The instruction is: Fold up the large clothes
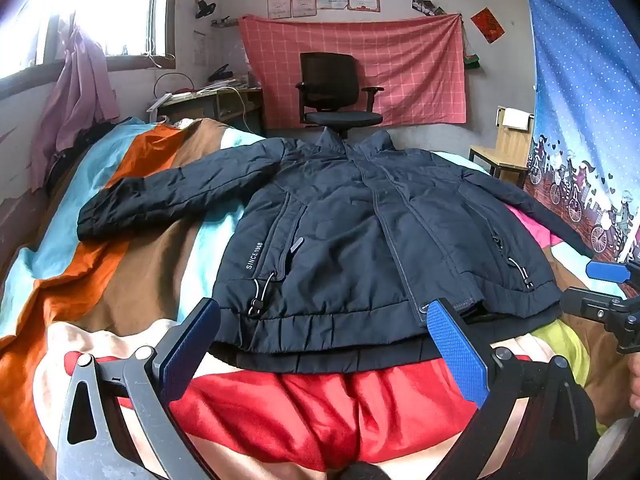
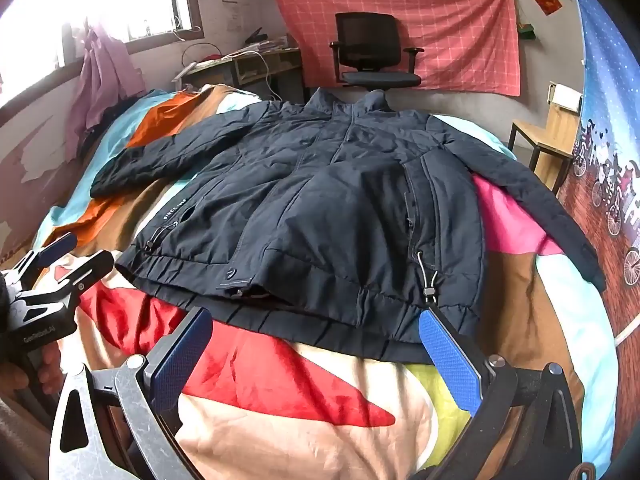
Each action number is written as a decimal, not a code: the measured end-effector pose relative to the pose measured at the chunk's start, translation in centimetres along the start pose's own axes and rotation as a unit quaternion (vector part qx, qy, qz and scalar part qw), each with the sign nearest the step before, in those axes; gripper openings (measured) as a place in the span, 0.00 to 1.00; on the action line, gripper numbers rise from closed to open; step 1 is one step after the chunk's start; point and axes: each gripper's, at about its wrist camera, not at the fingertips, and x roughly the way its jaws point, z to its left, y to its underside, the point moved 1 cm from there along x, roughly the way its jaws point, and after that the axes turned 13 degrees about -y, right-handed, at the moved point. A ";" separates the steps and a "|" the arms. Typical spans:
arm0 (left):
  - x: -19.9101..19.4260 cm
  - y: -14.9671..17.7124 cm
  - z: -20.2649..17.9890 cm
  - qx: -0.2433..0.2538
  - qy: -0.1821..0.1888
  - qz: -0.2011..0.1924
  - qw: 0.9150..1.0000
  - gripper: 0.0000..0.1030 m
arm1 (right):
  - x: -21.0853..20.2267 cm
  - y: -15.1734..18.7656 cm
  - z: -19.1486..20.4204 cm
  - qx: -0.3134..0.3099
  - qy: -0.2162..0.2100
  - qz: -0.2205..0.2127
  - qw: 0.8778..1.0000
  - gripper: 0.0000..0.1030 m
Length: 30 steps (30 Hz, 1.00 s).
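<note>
Patchwork bedspread (image 1: pixel 132 240) under navy jacket (image 1: pixel 352 232), office chair (image 1: pixel 340 92) behind

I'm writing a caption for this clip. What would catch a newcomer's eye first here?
The dark navy jacket spread flat, front up, sleeves out, on the bed's bright patchwork blanket. Next, the blue-padded left gripper and right gripper, both open at the hem. Behind stand a black office chair and red checked cloth.

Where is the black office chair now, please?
In both wrist views the office chair stands behind the bed, beyond the collar of the jacket, in front of the pink checked cloth on the wall.
</note>
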 end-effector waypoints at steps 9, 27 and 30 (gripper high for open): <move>0.0 0.0 0.0 -0.002 0.002 0.000 1.000 0.98 | 0.0 0.0 0.0 -0.006 0.005 -0.003 1.000 1.00; 0.0 0.0 0.0 -0.003 0.002 0.000 1.000 0.98 | -0.2 0.0 -0.2 -0.004 0.004 -0.004 1.000 1.00; 0.0 0.0 0.0 -0.003 0.002 0.000 1.000 0.98 | -0.2 0.0 -0.2 -0.004 0.004 -0.005 1.000 1.00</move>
